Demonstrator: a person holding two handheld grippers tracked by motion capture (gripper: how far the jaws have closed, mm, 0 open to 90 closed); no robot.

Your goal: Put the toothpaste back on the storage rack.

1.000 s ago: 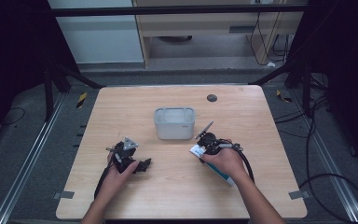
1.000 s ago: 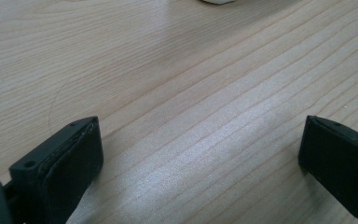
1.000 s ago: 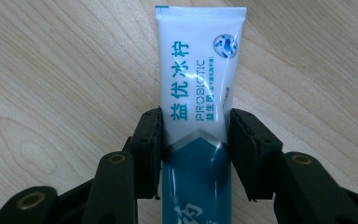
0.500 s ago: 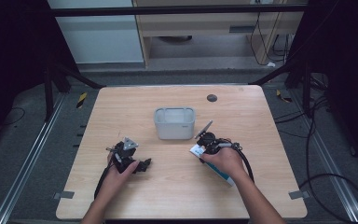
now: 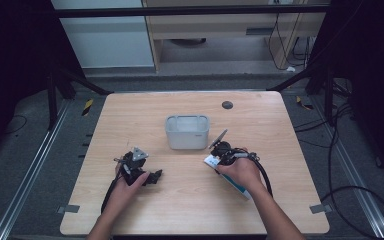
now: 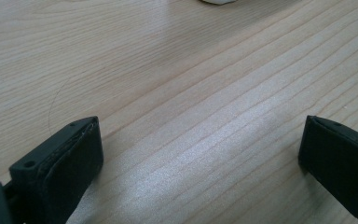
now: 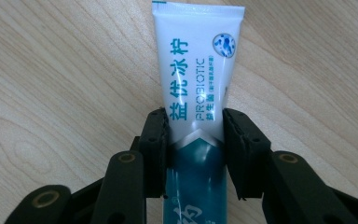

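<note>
A toothpaste tube (image 7: 197, 88) is pinched between the jaws of the right gripper (image 7: 196, 140), at the centre of the right gripper view; in the high view it lies flat on the table (image 5: 280, 125) right of centre, just below the grey bin (image 5: 187, 132). The left gripper (image 6: 200, 154), lower left of the high view, is held spread wide over bare wood. The soft tube is likely to be squeezed or slipped, since it is gripped by its narrow sides.

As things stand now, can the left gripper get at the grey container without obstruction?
Probably yes. The left gripper is open and holds nothing, and bare table lies between it and the grey container.
</note>
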